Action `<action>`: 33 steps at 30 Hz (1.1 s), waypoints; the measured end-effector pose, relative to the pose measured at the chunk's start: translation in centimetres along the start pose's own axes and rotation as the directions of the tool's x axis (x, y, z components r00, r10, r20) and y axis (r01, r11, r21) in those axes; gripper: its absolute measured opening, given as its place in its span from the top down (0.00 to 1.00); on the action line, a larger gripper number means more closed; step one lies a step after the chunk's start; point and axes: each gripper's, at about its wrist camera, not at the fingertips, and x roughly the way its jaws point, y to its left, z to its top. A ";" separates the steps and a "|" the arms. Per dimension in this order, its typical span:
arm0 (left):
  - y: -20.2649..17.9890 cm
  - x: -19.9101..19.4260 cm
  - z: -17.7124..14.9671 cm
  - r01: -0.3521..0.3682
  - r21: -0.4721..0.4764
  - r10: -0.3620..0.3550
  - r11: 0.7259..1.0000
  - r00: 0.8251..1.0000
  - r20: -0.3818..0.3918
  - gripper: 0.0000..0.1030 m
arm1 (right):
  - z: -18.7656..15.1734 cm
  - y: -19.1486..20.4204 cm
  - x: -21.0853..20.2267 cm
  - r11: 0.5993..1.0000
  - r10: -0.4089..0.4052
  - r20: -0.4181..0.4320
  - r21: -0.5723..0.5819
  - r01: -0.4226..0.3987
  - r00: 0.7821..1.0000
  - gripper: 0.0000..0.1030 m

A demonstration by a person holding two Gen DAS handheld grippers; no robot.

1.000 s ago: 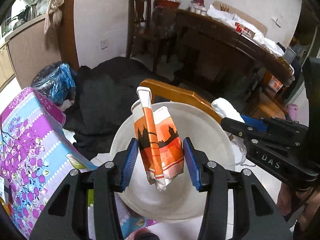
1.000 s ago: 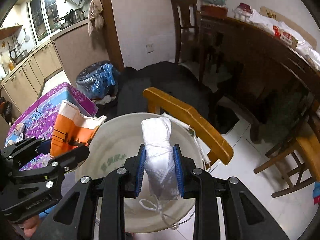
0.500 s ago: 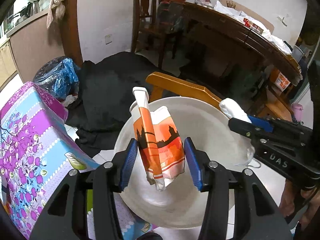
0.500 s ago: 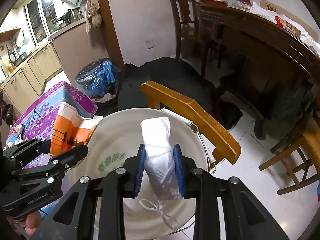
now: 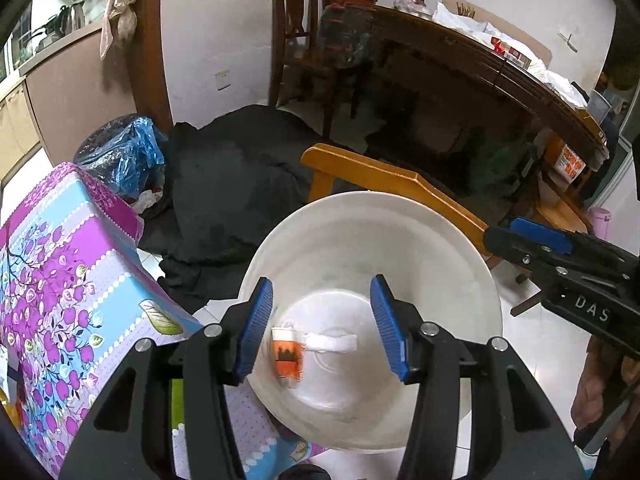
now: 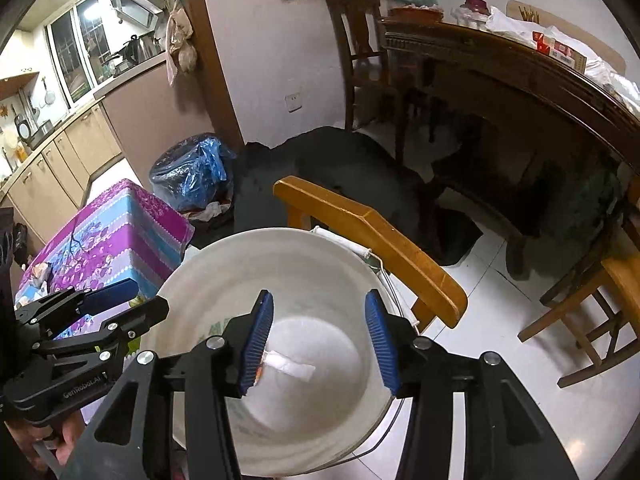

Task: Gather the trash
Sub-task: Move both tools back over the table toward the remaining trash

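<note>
A white bucket point(image 5: 460, 264) stands on the floor below both grippers; it also shows in the right wrist view point(image 6: 192, 280). An orange and white carton point(image 5: 288, 356) and a white wad of tissue point(image 5: 332, 343) lie on its bottom. In the right wrist view the white wad point(image 6: 290, 367) shows on the bucket bottom, the carton mostly hidden by a finger. My left gripper point(image 5: 322, 326) is open and empty above the bucket. My right gripper point(image 6: 320, 338) is open and empty above it too, and shows at the right of the left wrist view point(image 5: 532, 240).
A wooden chair back point(image 6: 372, 228) rises just behind the bucket. A table with a purple and blue floral cloth point(image 5: 60, 280) stands to the left. A blue trash bag point(image 6: 192, 172) and black cloth point(image 5: 240, 176) lie on the floor. A dark wooden dining table point(image 6: 520, 92) is at the right.
Both grippers opened. The orange carton left the left gripper and the white wad left the right gripper; both now lie at the bottom of the bucket.
</note>
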 end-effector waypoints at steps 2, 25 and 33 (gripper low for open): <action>-0.1 -0.5 -0.1 -0.001 0.004 0.001 1.000 1.000 0.006 0.53 | 0.0 0.2 -0.5 1.000 0.002 0.012 -0.004 -0.002 1.000 0.53; 25.1 -21.6 -15.9 -0.400 -0.082 0.407 0.913 0.906 0.119 0.36 | -10.5 22.7 -9.1 0.863 0.448 0.126 -0.319 -0.391 0.885 0.23; 38.0 -26.7 -20.0 -0.386 -0.205 0.394 0.900 0.919 0.002 0.29 | -12.9 28.0 -7.2 0.817 0.495 0.022 -0.350 -0.457 0.868 0.22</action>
